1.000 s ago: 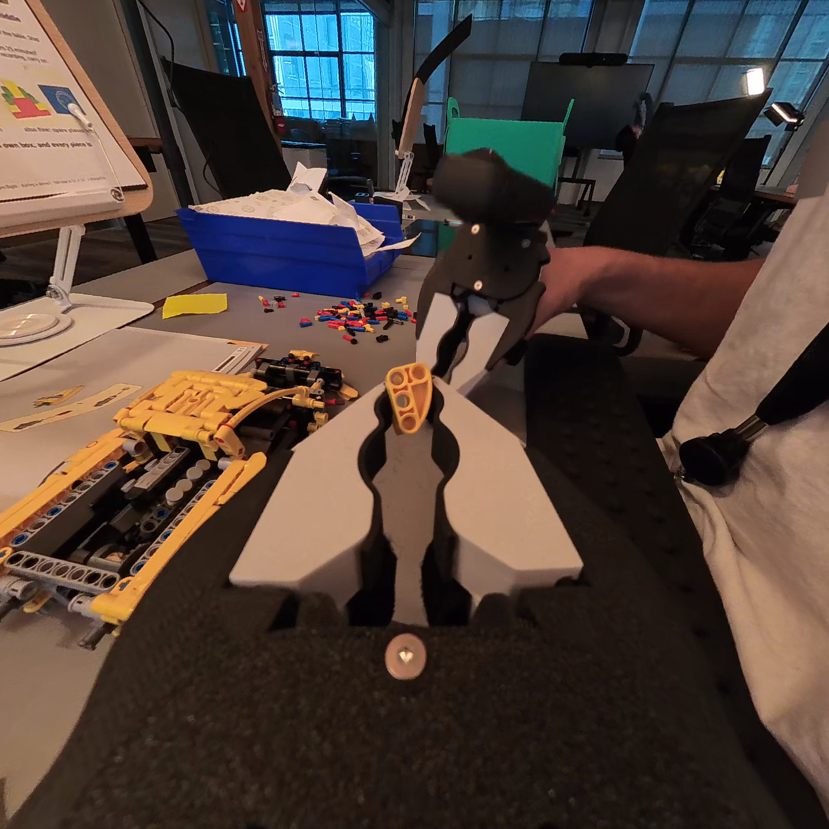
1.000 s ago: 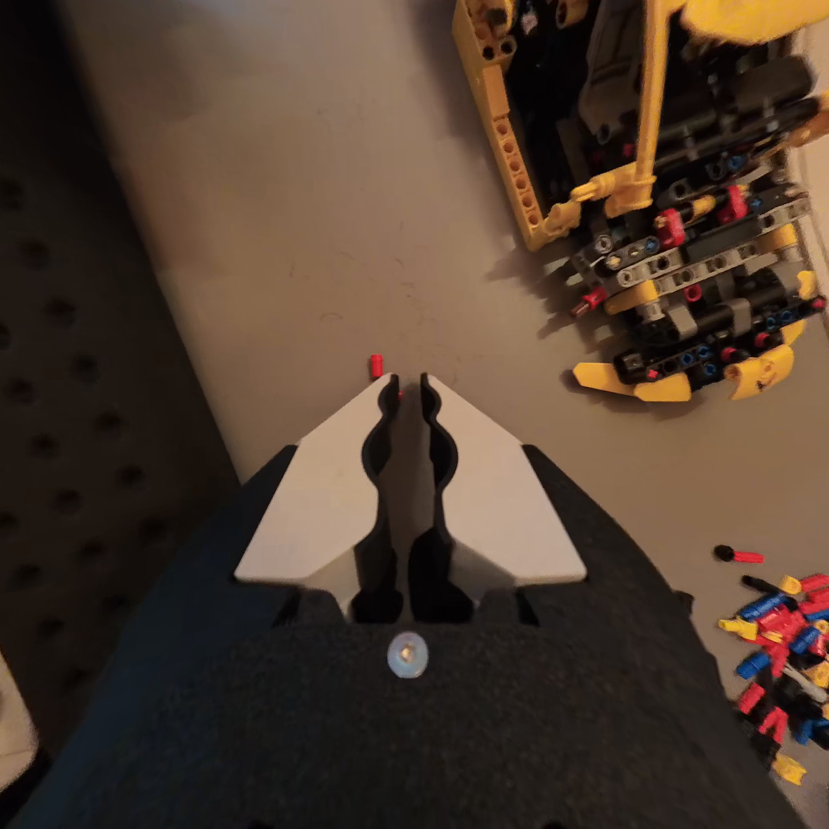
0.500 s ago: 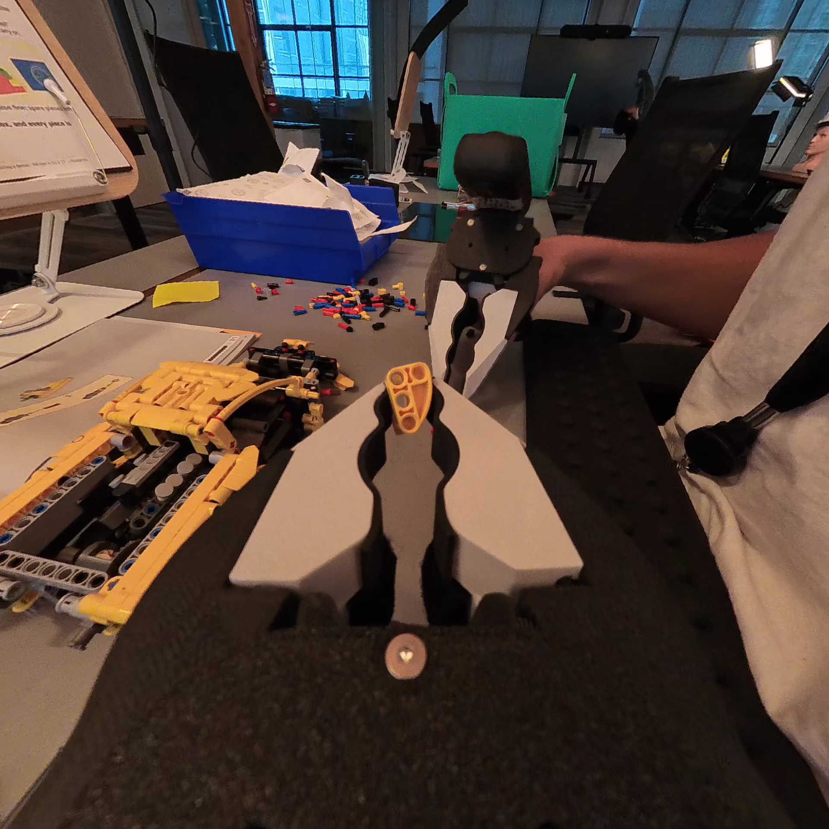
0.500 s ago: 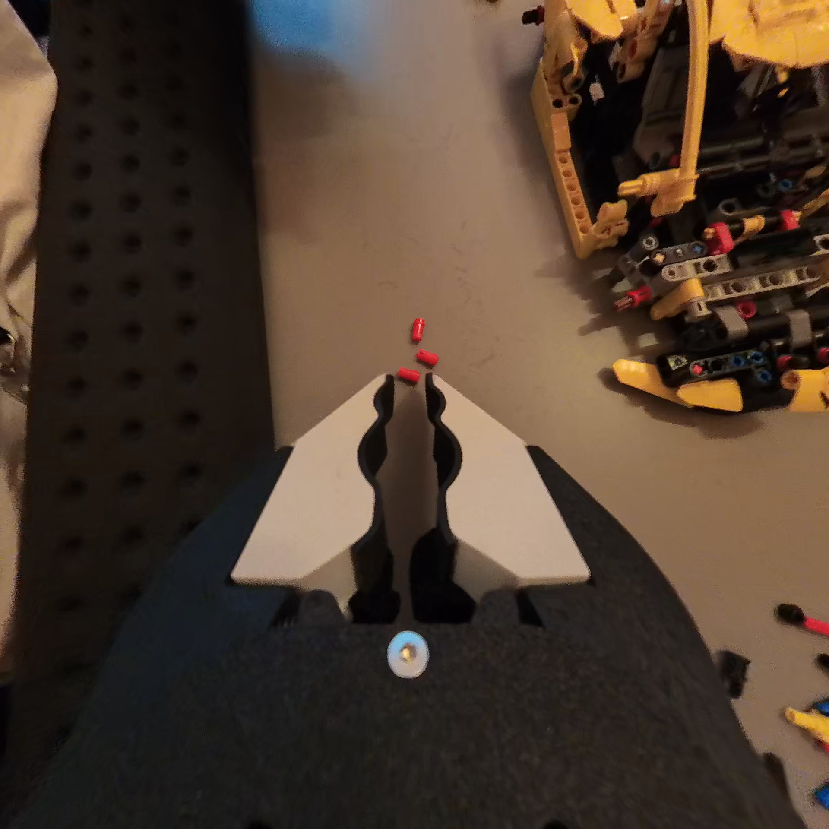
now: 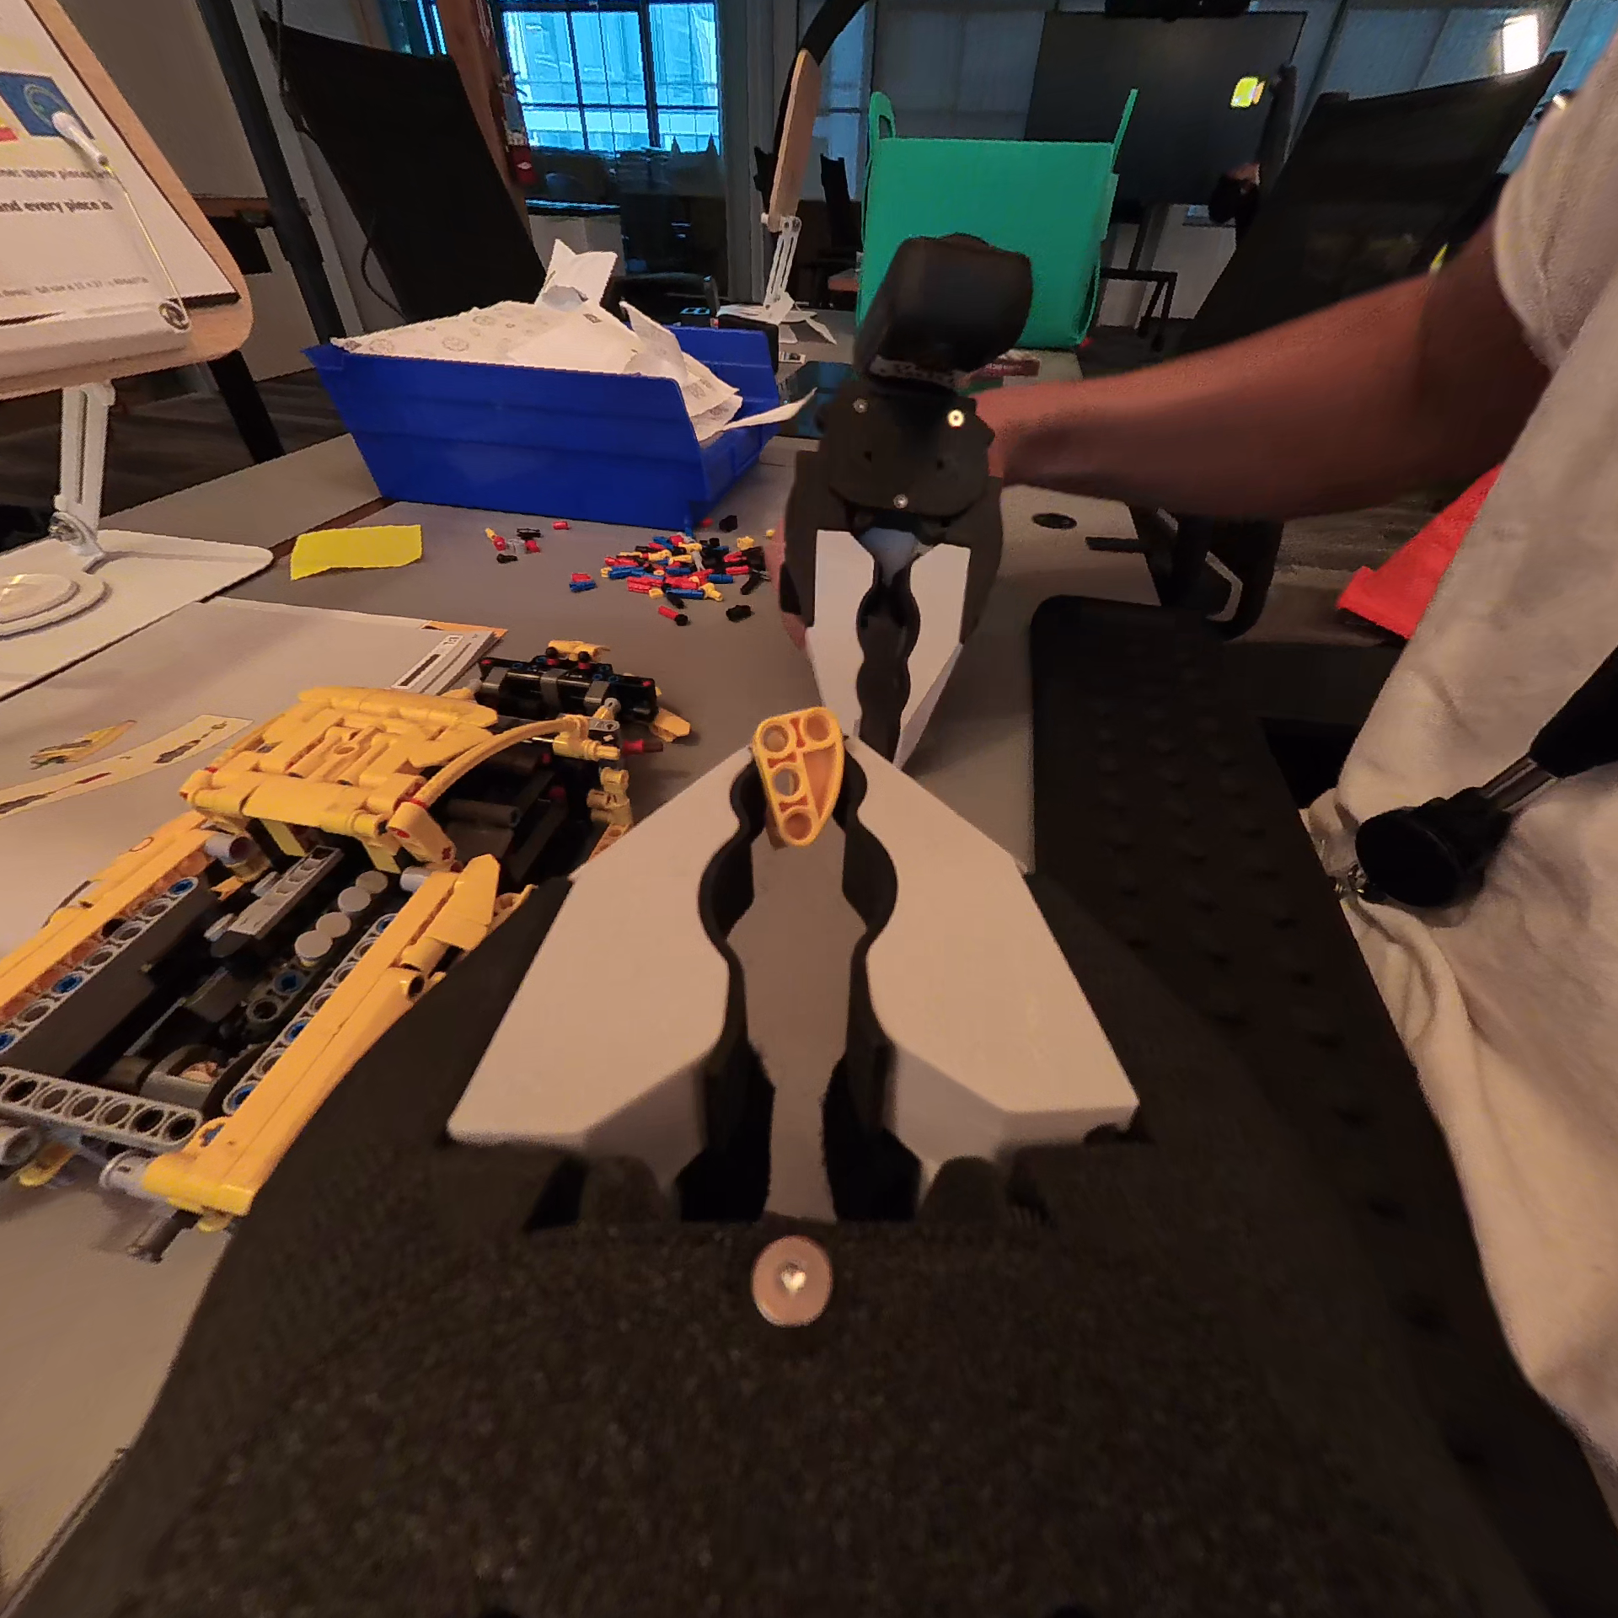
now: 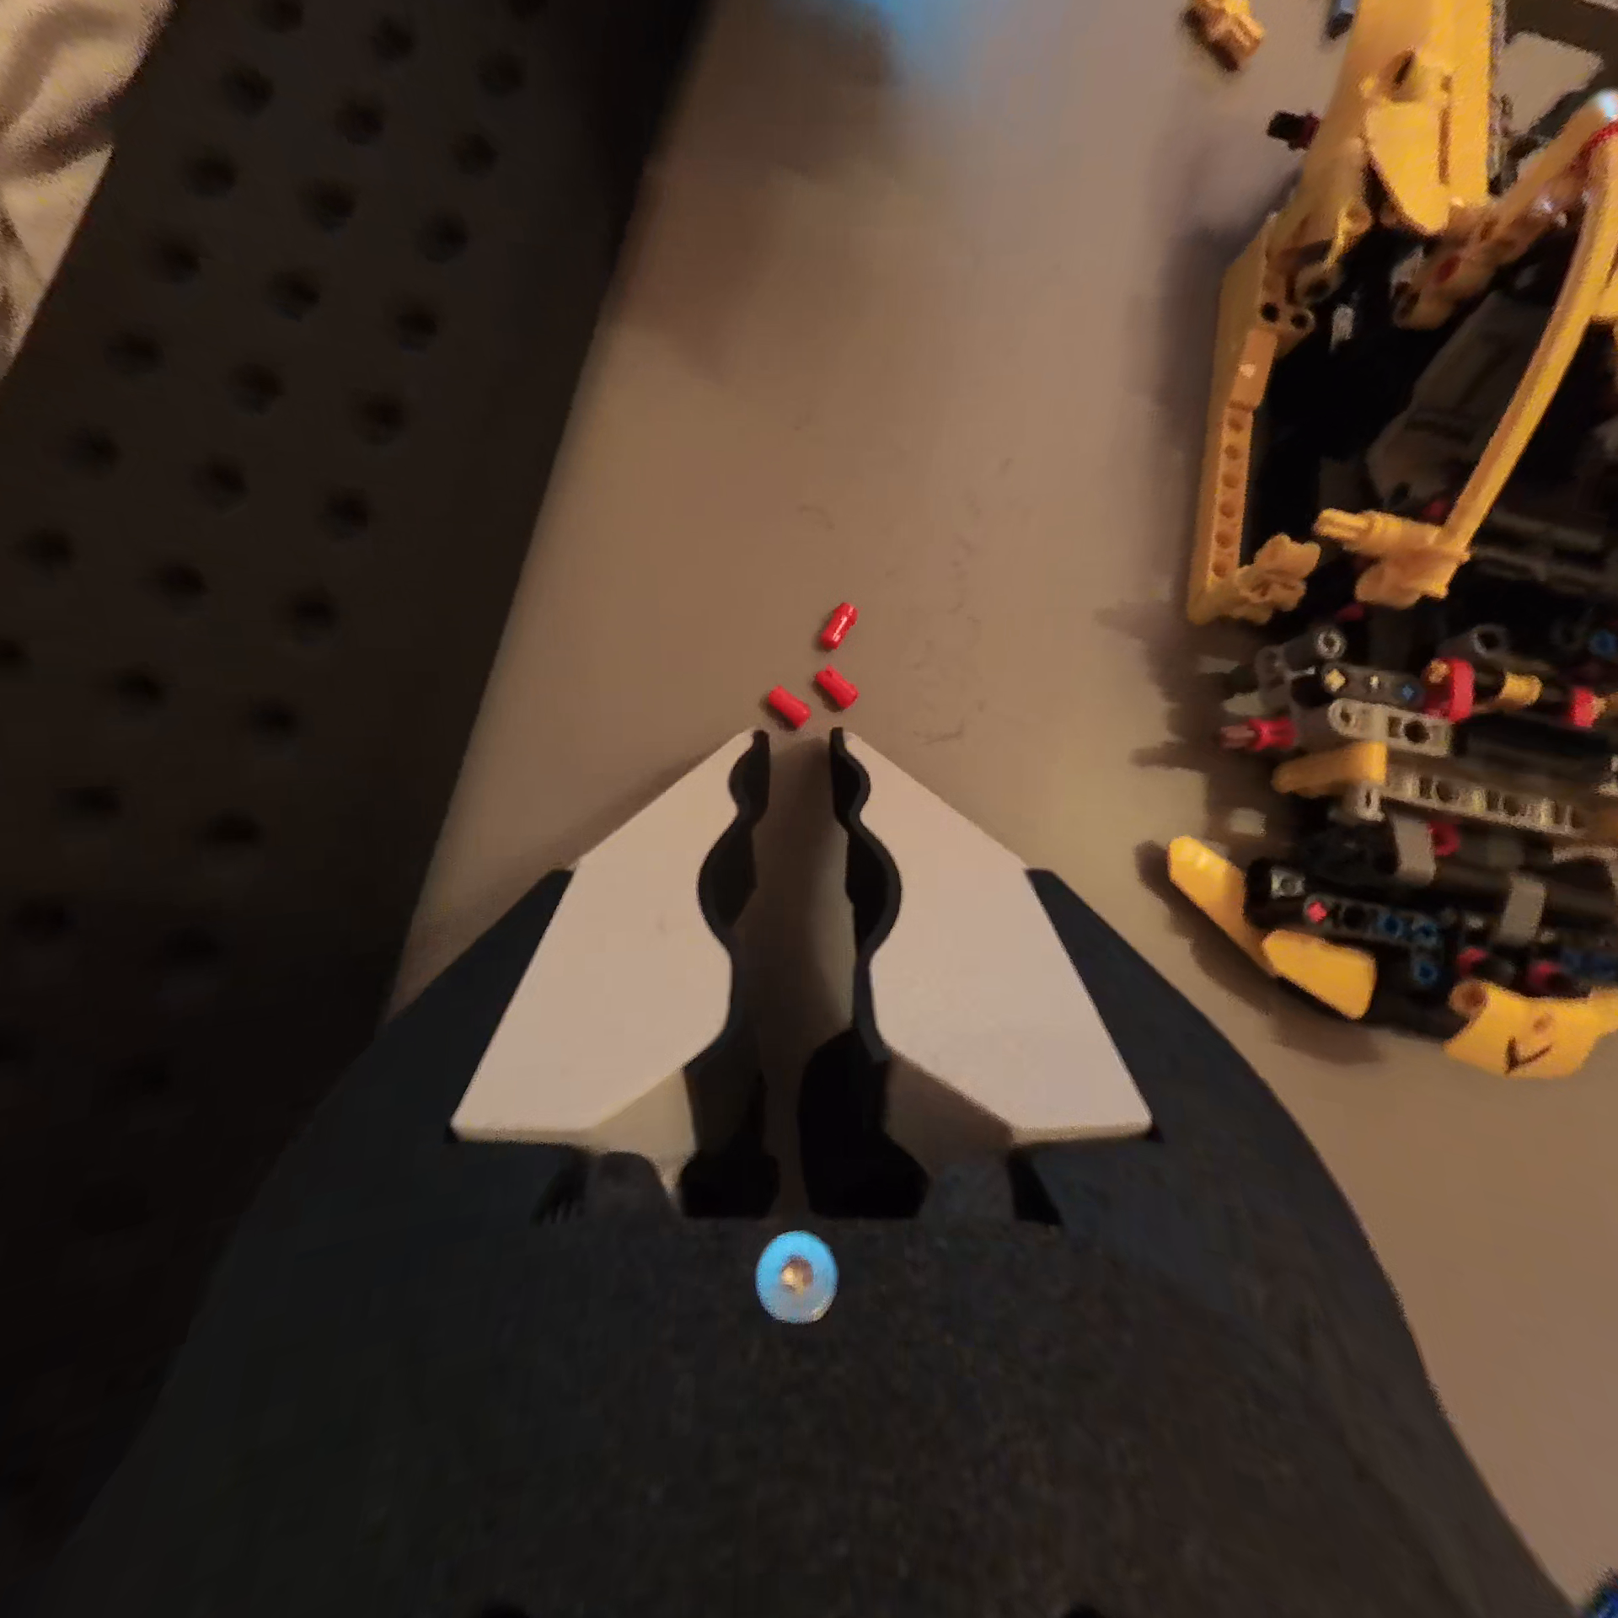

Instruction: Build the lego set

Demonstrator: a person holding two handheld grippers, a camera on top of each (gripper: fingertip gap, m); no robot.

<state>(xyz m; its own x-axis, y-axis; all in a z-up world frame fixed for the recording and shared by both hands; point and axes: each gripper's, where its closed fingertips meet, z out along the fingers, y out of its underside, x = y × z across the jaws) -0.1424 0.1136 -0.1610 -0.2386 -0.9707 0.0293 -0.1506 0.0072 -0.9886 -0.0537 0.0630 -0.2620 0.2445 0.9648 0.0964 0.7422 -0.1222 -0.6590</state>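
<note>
Left tongs (image 5: 798,792) pinch a yellow triangular holed plastic plate (image 5: 795,777); right tongs (image 6: 798,734) sit slightly parted, empty — three small red plastic pins (image 6: 825,670) just ahead could scatter if nudged.

Counted: three red pins (image 6: 830,670) near the bench's front edge; one model (image 5: 289,884); one yellow plate (image 5: 797,775); one blue bin (image 5: 543,438); two grippers; loose pile (image 5: 674,573) not countable.

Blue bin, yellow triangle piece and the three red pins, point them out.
Blue bin (image 5: 525,438), left wrist view, front wall.
Yellow triangle piece (image 5: 797,775), left wrist view, middle of its face.
Red pins (image 6: 836,685), right wrist view, the middle pin.
</note>
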